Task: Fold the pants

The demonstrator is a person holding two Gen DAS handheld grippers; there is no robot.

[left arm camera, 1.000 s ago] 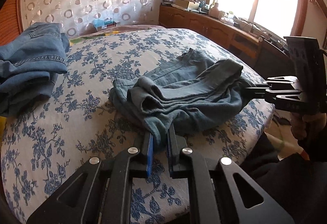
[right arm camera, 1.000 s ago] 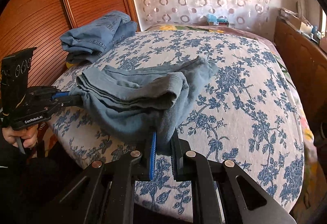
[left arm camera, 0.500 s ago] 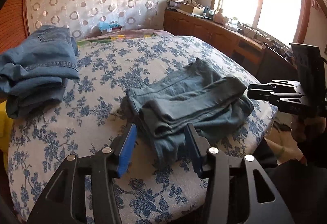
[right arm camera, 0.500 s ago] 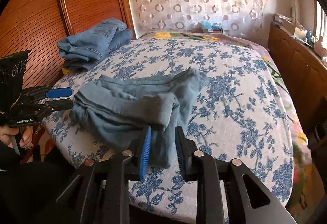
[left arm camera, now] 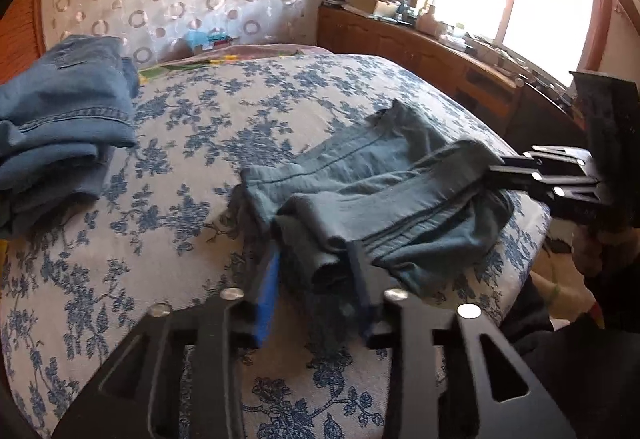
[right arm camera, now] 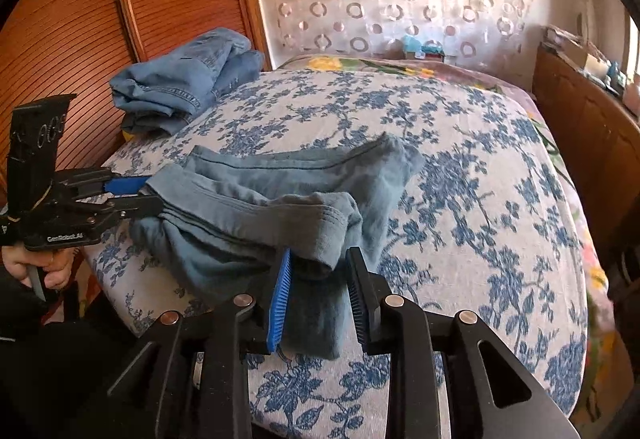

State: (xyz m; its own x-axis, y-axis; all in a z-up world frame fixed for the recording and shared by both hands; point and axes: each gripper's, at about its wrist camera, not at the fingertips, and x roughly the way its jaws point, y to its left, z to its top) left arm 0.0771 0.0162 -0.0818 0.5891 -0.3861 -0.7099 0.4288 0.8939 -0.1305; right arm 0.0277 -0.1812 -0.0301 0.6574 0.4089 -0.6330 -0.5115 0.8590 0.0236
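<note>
**Entry: one pair of pants, part-folded, on the bed; both my grippers closing on it.**

Bed (right arm camera: 460, 167), floral cover, is my landmark. Pants (right arm camera: 280, 207), grey-blue, lie at the bed's near edge, doubled into a loose stack of layers with one corner spread flat toward the middle; I judge the fold well along, but bunched and uneven, with squaring and flattening left. Folded jeans (right arm camera: 188, 79), a separate pile, sit at the bed's far corner by the wooden wall, well apart. Left gripper (left arm camera: 316, 279) is at the bed's near edge, pitched downward, jaws closing with the stack's end between them. Right gripper (right arm camera: 318, 287) is at the other end of the stack, also pitched downward, jaws closing around the hanging fold. Whether either pair of pads presses the cloth firmly, I cannot tell.
</note>
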